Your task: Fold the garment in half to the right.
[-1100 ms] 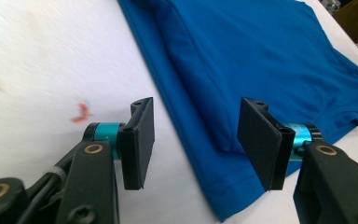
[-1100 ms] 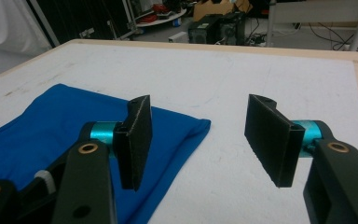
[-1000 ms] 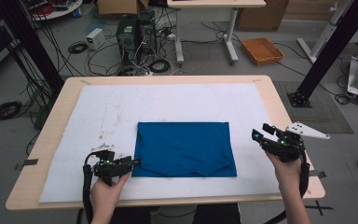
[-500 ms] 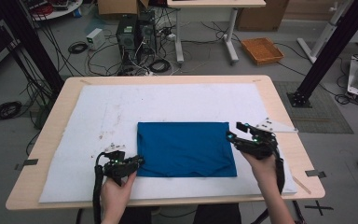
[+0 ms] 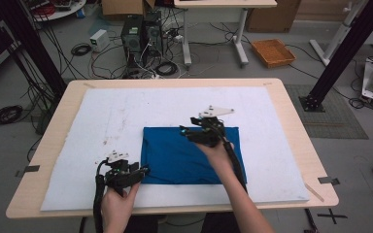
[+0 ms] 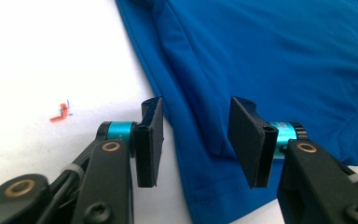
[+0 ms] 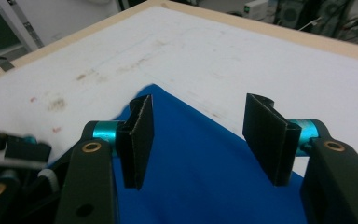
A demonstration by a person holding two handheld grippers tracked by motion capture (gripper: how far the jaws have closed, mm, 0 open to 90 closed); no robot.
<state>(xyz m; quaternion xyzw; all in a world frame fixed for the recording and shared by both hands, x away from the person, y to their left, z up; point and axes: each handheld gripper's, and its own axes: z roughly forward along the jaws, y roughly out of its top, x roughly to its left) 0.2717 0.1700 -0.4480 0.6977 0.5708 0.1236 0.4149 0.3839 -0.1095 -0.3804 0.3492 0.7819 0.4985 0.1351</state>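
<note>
A folded blue cloth lies flat on the white mat, near the table's front middle. My left gripper rests at the cloth's near-left corner, open. In the left gripper view its jaws straddle the hemmed edge of the blue cloth. My right gripper hovers over the cloth's far side, pointing left, open with nothing between its jaws. In the right gripper view the far-left corner of the blue cloth lies below and ahead of the jaws.
The wooden table shows around the mat. A small red mark sits on the mat left of the cloth. Cables, a computer tower and an orange tray lie on the floor behind the table.
My right gripper has swung left from the table's right side to above the cloth's far edge. The left gripper has shifted slightly right to the cloth's near-left corner.
</note>
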